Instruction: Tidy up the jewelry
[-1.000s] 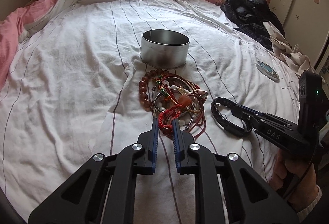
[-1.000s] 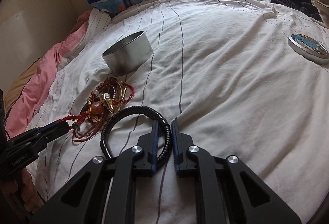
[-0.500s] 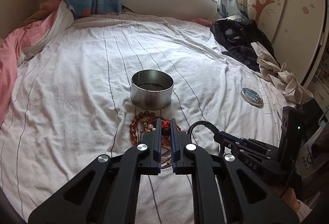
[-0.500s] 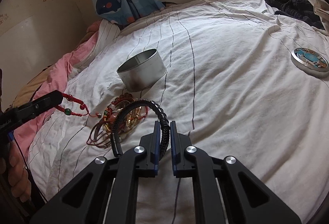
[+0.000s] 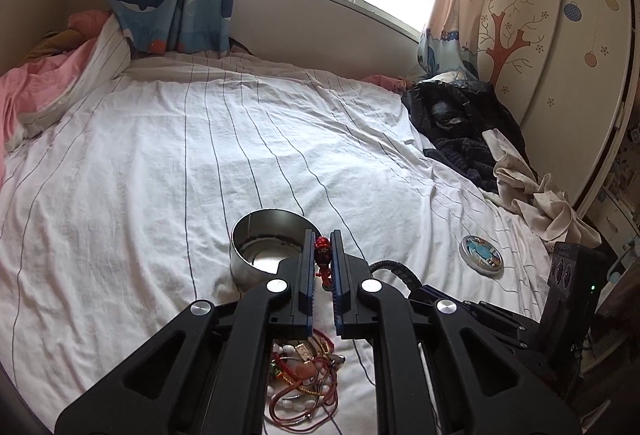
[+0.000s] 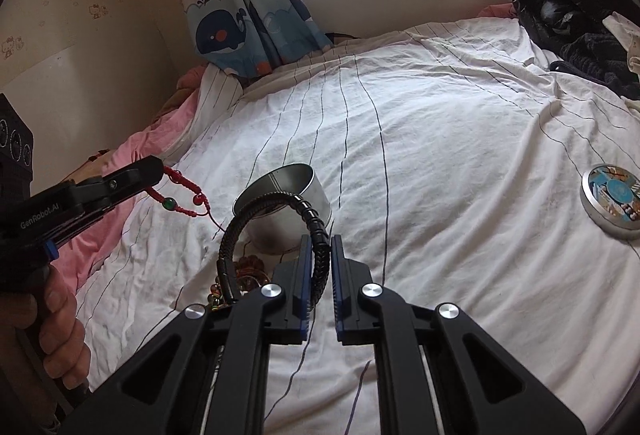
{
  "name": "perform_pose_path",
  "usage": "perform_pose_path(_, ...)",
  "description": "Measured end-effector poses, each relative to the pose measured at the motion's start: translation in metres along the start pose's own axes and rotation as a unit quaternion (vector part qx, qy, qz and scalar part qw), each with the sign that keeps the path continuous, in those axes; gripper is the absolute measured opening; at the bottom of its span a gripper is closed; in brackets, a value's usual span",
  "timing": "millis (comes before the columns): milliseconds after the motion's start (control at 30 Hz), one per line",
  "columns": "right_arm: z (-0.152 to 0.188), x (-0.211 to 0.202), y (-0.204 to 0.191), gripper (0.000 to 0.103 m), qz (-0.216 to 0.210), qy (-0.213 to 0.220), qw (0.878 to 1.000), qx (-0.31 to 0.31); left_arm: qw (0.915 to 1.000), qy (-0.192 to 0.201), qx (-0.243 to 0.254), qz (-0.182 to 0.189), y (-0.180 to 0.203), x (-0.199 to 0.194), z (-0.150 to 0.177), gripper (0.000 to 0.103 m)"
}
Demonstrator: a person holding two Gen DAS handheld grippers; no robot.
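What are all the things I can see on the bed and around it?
Tin: one, silver, open, mid-bed.
Lid: one, silver and blue, lying apart on the sheet.
Jewelry pile: one, red, white, gold, near the tin.
Red cord bracelet: one, lifted.
Black braided bracelet: one, lifted.
Dark clothes: one heap, bed edge.
Whale curtains: blue, at window.
Left gripper: black, shut on red cord.
Right gripper: black, shut on black bracelet.
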State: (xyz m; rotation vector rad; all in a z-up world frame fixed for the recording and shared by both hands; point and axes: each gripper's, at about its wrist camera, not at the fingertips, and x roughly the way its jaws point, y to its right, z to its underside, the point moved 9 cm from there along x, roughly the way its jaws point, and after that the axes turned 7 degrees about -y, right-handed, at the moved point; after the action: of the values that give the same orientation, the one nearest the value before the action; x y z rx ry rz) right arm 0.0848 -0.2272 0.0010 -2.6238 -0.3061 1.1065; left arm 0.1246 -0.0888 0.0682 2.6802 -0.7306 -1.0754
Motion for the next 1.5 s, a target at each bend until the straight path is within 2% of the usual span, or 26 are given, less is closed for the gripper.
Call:
perform_pose_path(333, -0.030, 0.027, -0.007, 0.010, 0.011, 0.002, 1.000, -0.022, 0.9997, 0.010, -0.023, 0.003, -0.019, 0.041, -0.025, 0.007)
perform_pose_path(400, -0.034, 0.032, -0.005, 0.010, 0.015, 0.000, 1.000, -0.024, 0.9994, -0.019, -0.029, -0.003, -0.025, 0.062, -0.021, 0.007)
perform_pose_path(467, -0.037, 0.038, -0.005, 0.010, 0.019, -0.003, 0.999, -0.025, 0.9973, -0.058, -0.038, -0.025, -0.038, 0.084, -0.012, 0.009)
perform_pose_path(533, -0.041, 0.044, -0.008, 0.010, 0.019, -0.005, 0.999, -0.030, 0.9959, -0.064, -0.051, -0.038, -0.050, 0.088, -0.008, 0.013)
perform_pose_path(567, -0.044, 0.047, -0.010, 0.010, 0.019, -0.006, 0.999, -0.033, 0.9959, -0.057, -0.054, -0.046, -0.055, 0.084, -0.007, 0.021)
perform_pose_path(600, -0.047, 0.051, -0.013, 0.010, 0.019, -0.007, 0.999, -0.038, 0.9958, -0.048, -0.055, -0.056, -0.059, 0.077, -0.007, 0.033)
perform_pose_path(667, -0.053, 0.059, -0.019, 0.010, 0.016, -0.009, 0.999, -0.045, 0.9951, -0.030, -0.056, -0.076, -0.068, 0.063, -0.007, 0.042)
perform_pose_path(833, -0.064, 0.081, -0.039, 0.010, 0.007, -0.014, 0.998, -0.062, 0.9938, -0.028, -0.054, -0.093, -0.078, 0.040, 0.010, 0.044)
perform_pose_path(900, -0.064, 0.097, -0.043, 0.011, 0.006, -0.030, 0.997, -0.065, 0.9931, -0.037, -0.050, -0.100, -0.079, 0.036, 0.021, 0.046)
perform_pose_path(1000, -0.057, 0.107, -0.037, 0.015, 0.011, -0.045, 0.998, -0.053, 0.9926, -0.049, -0.046, -0.102, -0.077, 0.031, 0.037, 0.049)
perform_pose_path(1167, -0.040, 0.066, -0.030, 0.019, 0.007, -0.031, 0.999, -0.040, 0.9926, -0.067, -0.033, -0.096, -0.065, 0.025, 0.062, 0.051)
perform_pose_path(1333, 0.002, 0.032, -0.026, 0.019, -0.006, -0.052, 0.998, -0.037, 0.9914, -0.088, -0.022, -0.094, -0.053, 0.019, 0.090, 0.051)
perform_pose_path(1500, 0.045, 0.019, -0.023, 0.019, -0.012, -0.080, 0.996, -0.033, 0.9898, -0.110, -0.005, -0.091, -0.041, 0.012, 0.115, 0.052)
